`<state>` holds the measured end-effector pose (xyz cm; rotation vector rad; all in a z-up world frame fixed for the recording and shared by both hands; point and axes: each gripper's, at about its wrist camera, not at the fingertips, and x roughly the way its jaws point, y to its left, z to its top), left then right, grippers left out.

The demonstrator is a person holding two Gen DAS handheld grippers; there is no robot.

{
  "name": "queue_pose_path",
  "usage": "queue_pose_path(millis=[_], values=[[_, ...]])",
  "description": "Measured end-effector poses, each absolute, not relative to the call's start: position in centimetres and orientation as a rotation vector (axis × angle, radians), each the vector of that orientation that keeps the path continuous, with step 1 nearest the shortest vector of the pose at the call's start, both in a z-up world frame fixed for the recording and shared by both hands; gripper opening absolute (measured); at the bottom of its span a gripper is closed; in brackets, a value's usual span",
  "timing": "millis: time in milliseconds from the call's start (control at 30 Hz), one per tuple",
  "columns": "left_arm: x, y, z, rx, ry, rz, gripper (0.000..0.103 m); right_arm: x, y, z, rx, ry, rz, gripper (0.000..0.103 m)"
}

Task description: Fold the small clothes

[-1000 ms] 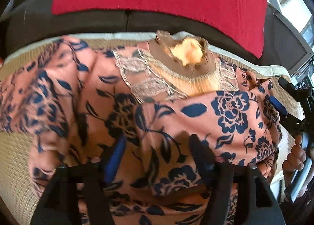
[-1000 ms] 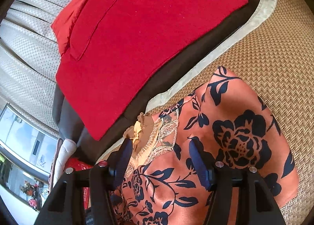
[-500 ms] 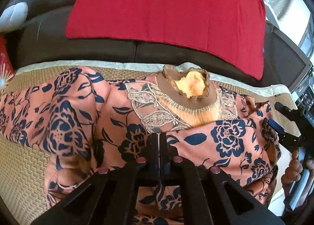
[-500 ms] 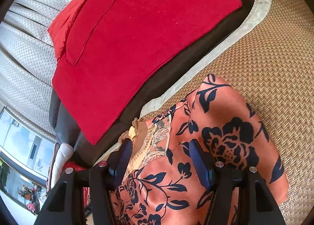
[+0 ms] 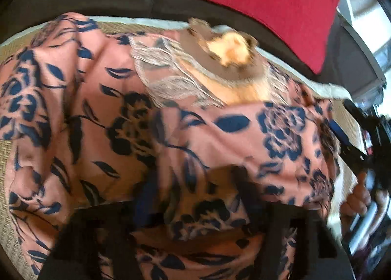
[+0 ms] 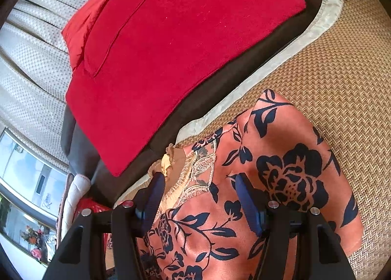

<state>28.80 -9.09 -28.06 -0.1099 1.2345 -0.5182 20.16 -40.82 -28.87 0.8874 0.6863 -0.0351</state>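
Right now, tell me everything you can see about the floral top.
The floral top is salmon-orange, smooth-looking fabric printed with dark navy flowers and leaves, with a pale lace panel and brown ruffled collar. It lies rumpled and partly folded over itself on the woven mat, collar toward the dark sofa edge. The right gripper hangs open over it.

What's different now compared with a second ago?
The left gripper snapped shut over the floral garment and its jaws have just been opening again; they now stand apart with cloth between them, in a blurred picture. The right gripper stayed open above the garment, which lies much as before on the woven mat.
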Motion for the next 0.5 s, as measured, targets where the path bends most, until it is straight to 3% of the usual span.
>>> queue_pose_path(millis=[100,267,500], values=[[29.1,-8.2,-27.8,-0.159,1.205,-0.51,0.009,20.1,-40.9,-28.8,0.885,0.682,-0.043,0.064],[27.6,-8.0,-23.4,-0.075,0.985,-0.491,0.009,19.9,-41.5,-28.9,0.894,0.668,-0.055,0.064],[26.7,-8.1,-21.1,0.251,0.757,-0.209,0.009,19.5,-41.7,-28.1,0.848,0.647,-0.072,0.064]])
